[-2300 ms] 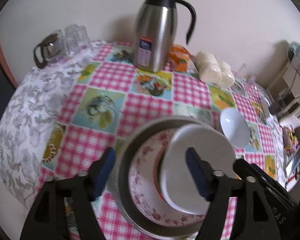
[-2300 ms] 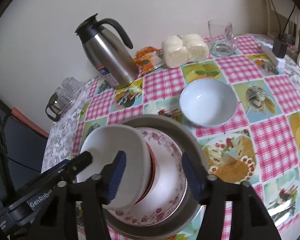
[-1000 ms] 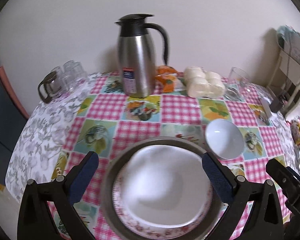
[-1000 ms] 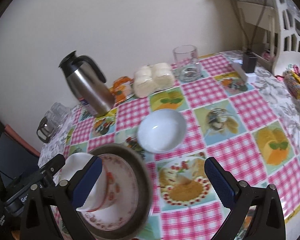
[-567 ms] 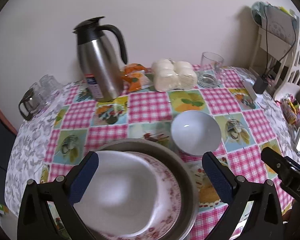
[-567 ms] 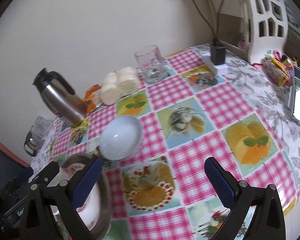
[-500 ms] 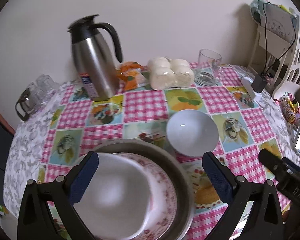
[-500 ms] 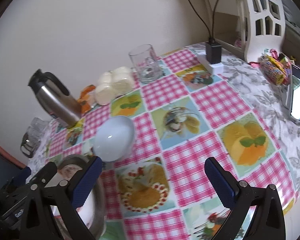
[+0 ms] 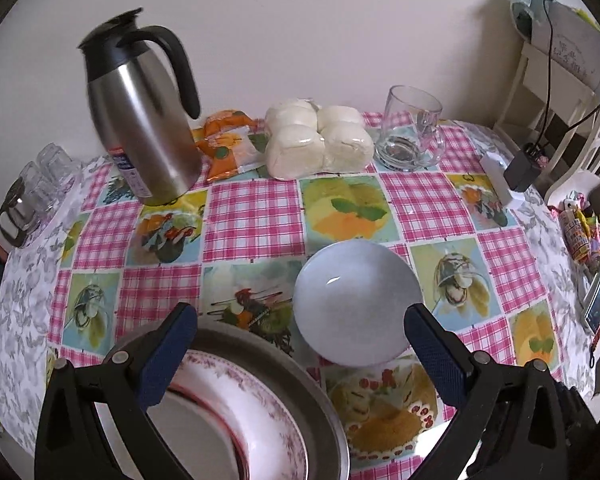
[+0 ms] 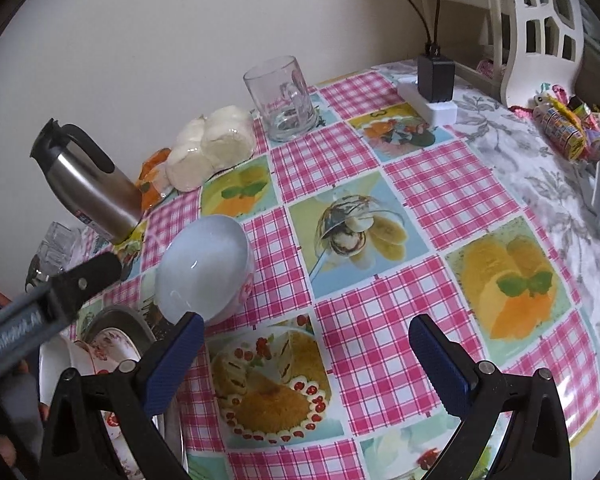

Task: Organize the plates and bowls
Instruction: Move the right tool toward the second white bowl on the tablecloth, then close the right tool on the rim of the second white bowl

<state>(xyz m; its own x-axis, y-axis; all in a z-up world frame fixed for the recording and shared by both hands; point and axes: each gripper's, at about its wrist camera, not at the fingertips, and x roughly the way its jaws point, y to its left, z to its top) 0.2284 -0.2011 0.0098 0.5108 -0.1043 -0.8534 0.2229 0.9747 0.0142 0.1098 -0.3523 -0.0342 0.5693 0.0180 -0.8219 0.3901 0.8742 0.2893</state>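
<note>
Both the left gripper and right gripper gape wide, empty. The loose pale-blue round ceramic bowl, at 1 o'clock from the grey metal tray stacked with dishes, likely goes next: close on its rim, lift onto the stack.

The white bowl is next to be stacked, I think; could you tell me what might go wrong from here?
1. The white bowl sits close to the metal tray rim, so a left gripper finger could knock the tray while closing.
2. The stack in the tray, floral plate and all, looks off-centre; adding a bowl might tip it.
3. The right gripper hangs open nearby, so the two could collide.
</note>
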